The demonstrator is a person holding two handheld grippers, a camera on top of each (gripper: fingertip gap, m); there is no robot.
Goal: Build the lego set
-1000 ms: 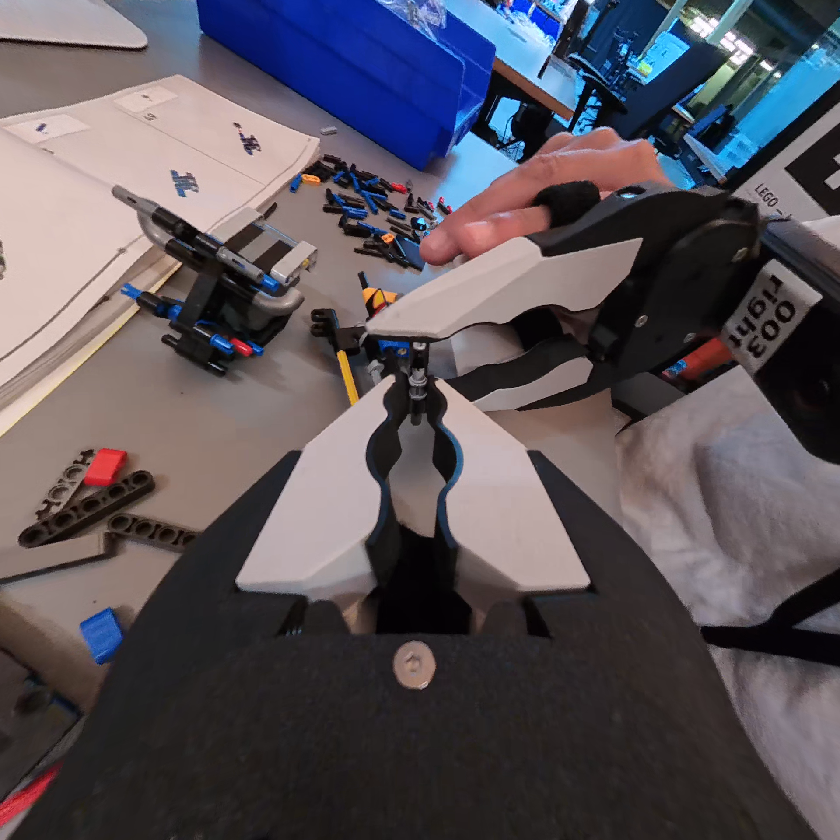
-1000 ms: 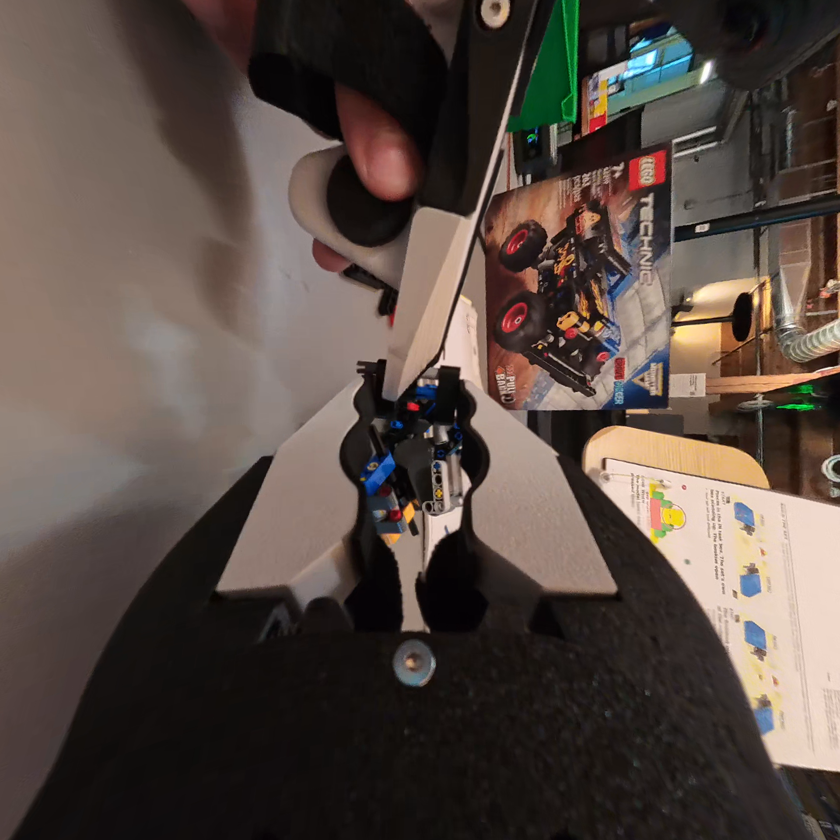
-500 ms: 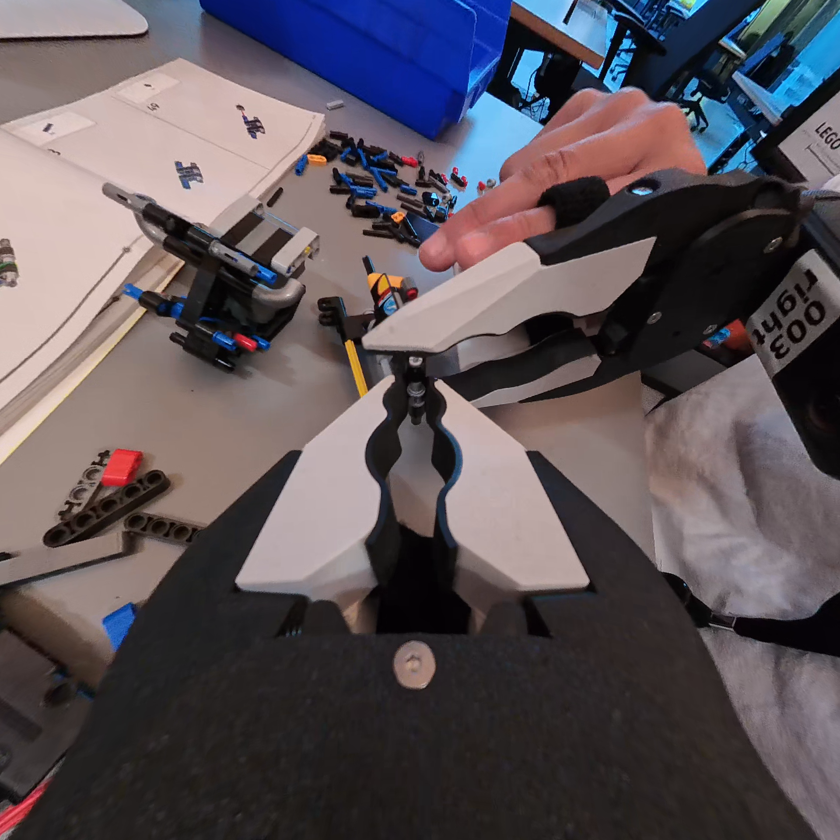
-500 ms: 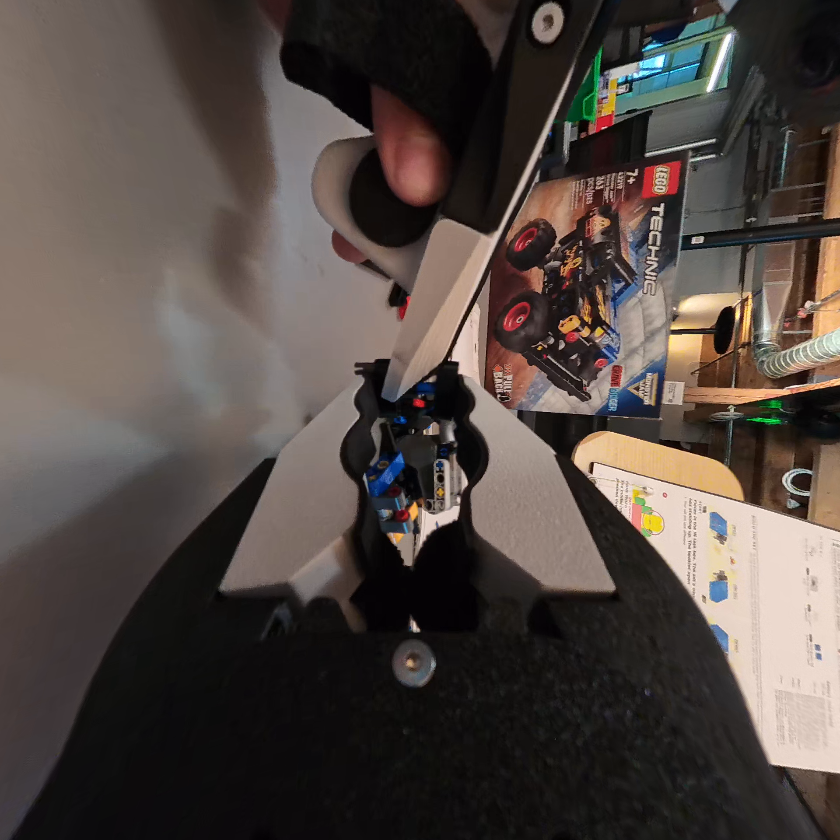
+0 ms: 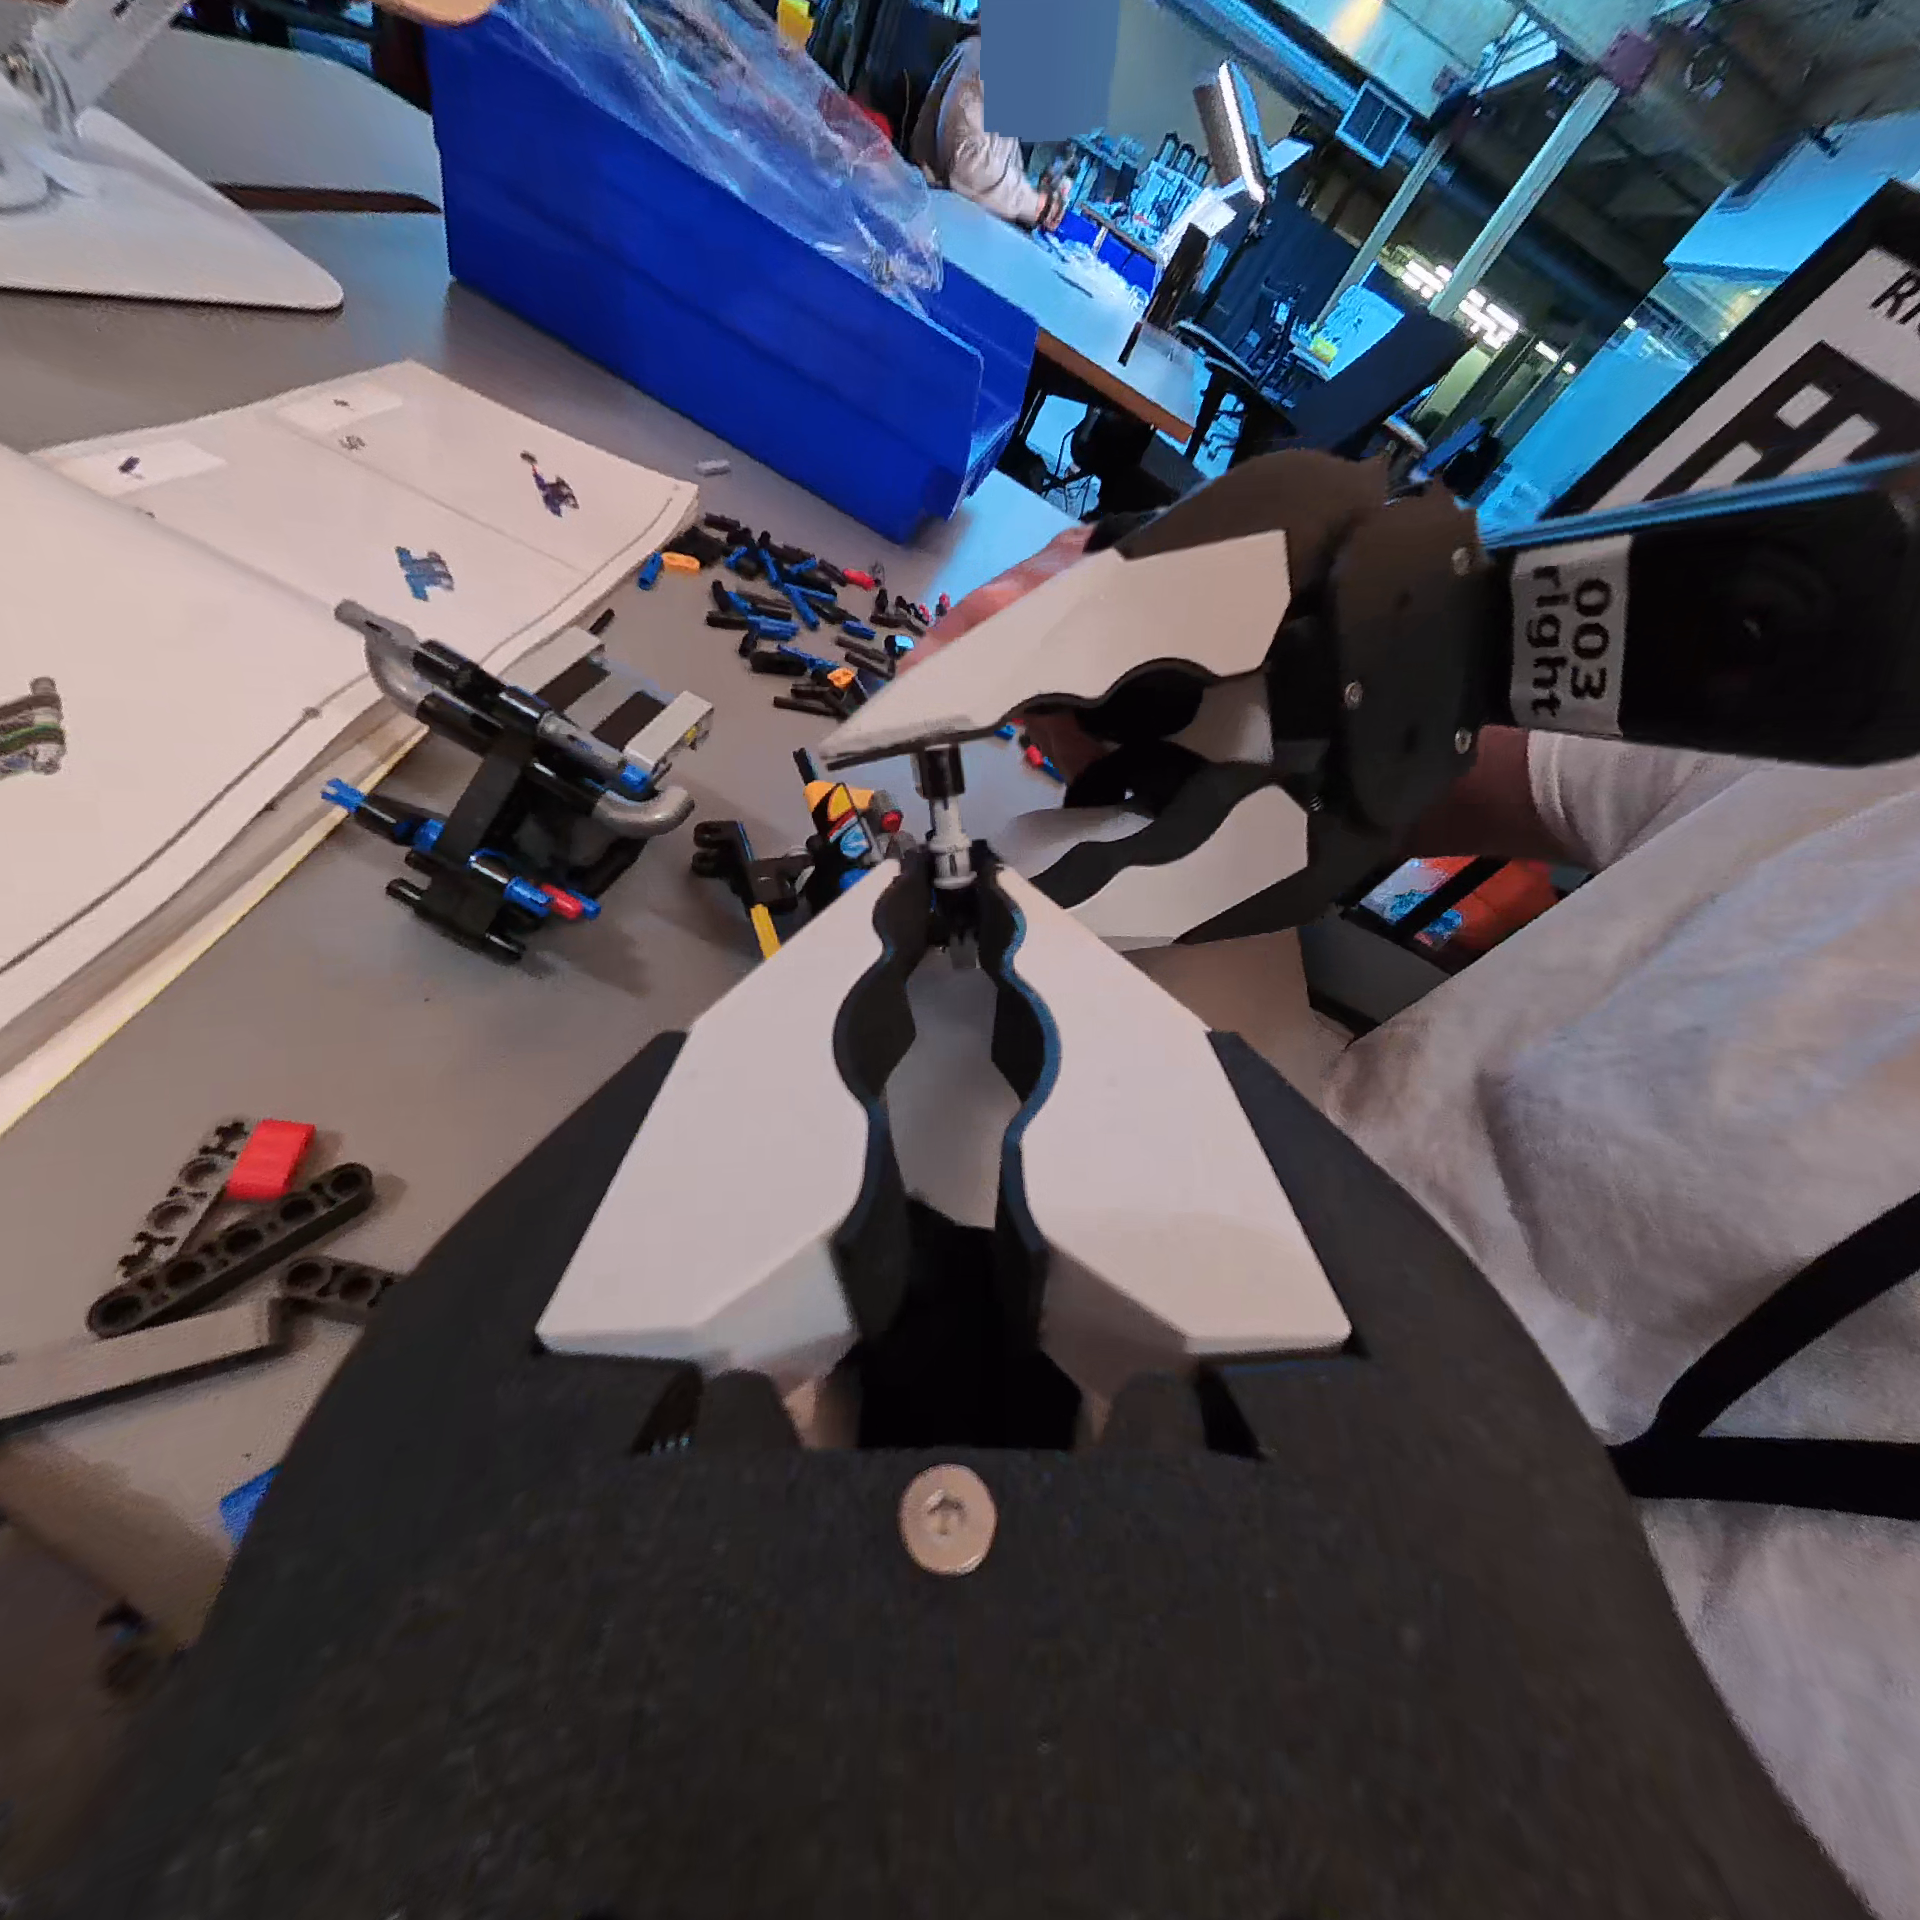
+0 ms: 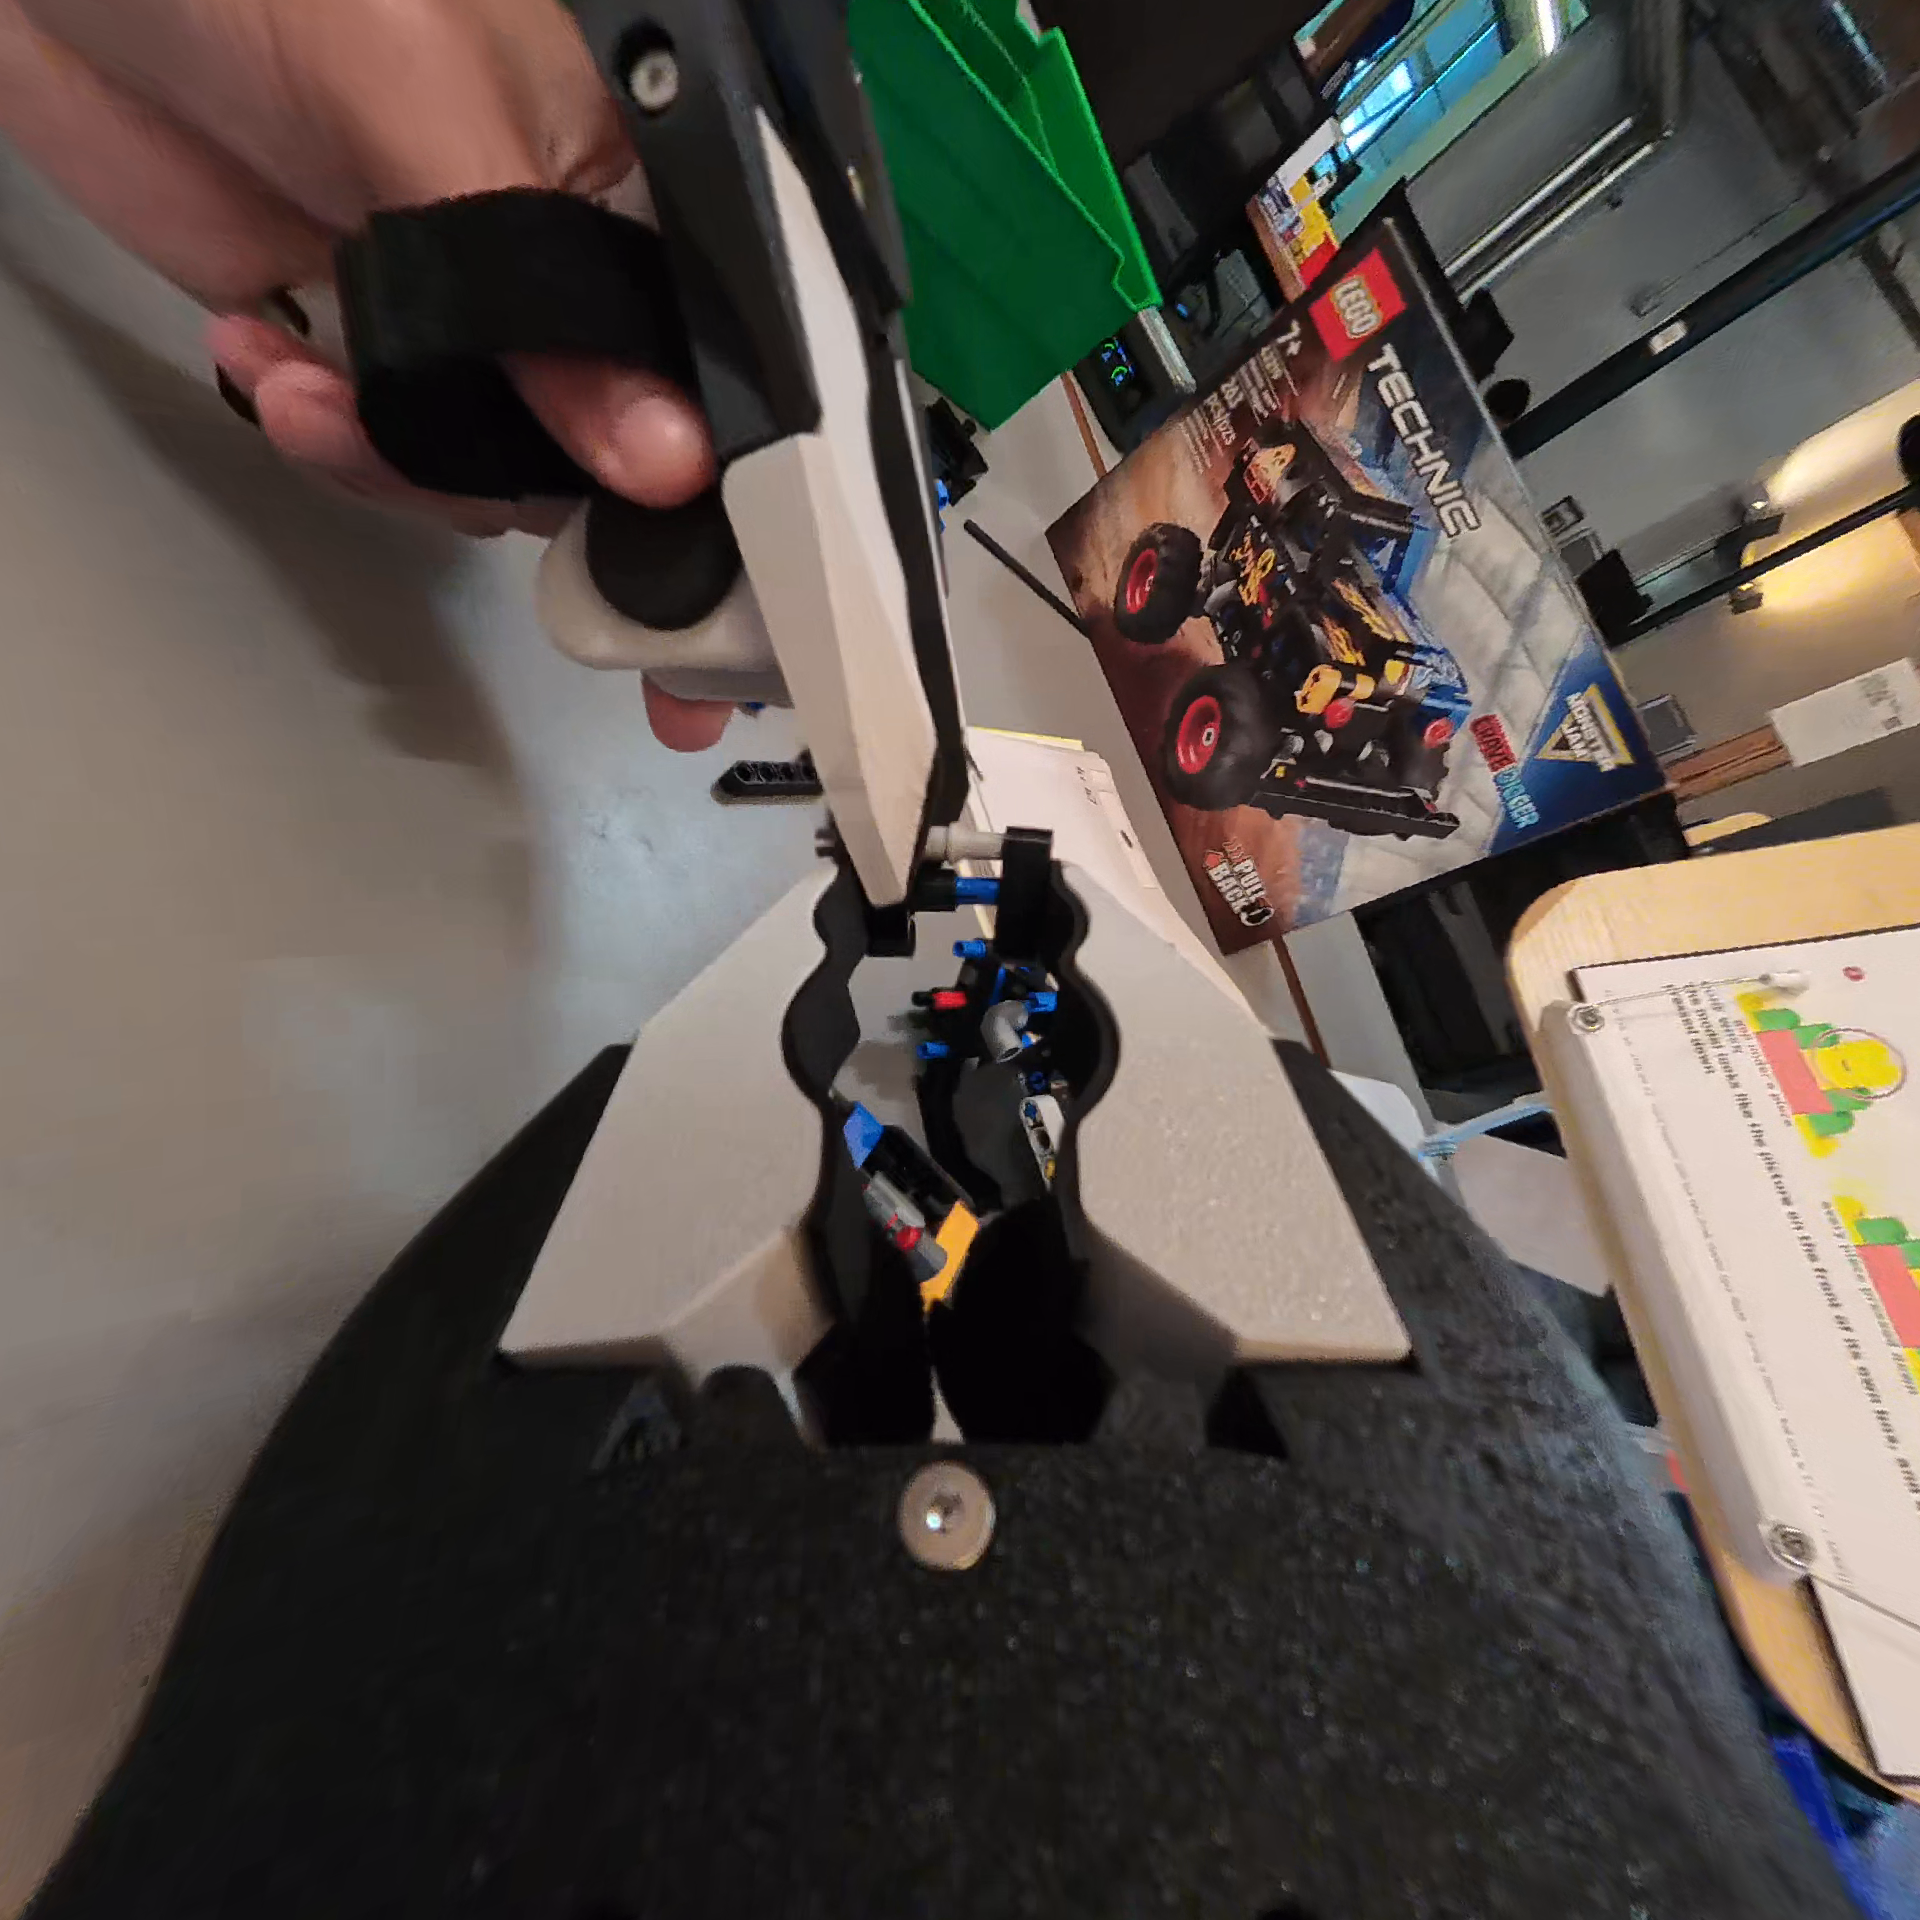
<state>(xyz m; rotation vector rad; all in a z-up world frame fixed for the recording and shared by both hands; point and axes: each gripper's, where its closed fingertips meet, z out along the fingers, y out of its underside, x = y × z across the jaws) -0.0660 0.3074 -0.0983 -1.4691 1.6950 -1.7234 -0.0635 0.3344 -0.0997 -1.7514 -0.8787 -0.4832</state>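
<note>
My left gripper (image 5: 948, 883) is shut on a small grey and black pin piece (image 5: 940, 800) that stands up out of its fingertips. My right gripper (image 5: 925, 821) comes in from the right; its upper finger lies on the pin's top and its lower finger sits by my left fingertips. In the right wrist view the right gripper (image 6: 940, 899) is closed around the black and blue pin piece (image 6: 1013, 883) and one left finger (image 6: 862, 675). A black, grey and blue sub-assembly (image 5: 520, 790) stands on the table, and a small orange and blue piece (image 5: 842, 821) lies beyond my left tips.
An open instruction booklet (image 5: 260, 582) lies at the left, loose pins (image 5: 800, 623) behind it, and a blue bin (image 5: 727, 281) farther back. Black beams with a red piece (image 5: 229, 1236) lie near left. The set's box (image 6: 1351, 623) and a green bin (image 6: 987, 208) stand beyond.
Both grippers have stayed joined at the pin piece while tilting. The pin now shows longer above my left fingertips. The right gripper has rolled, so the hand on it is mostly hidden in the left view.
</note>
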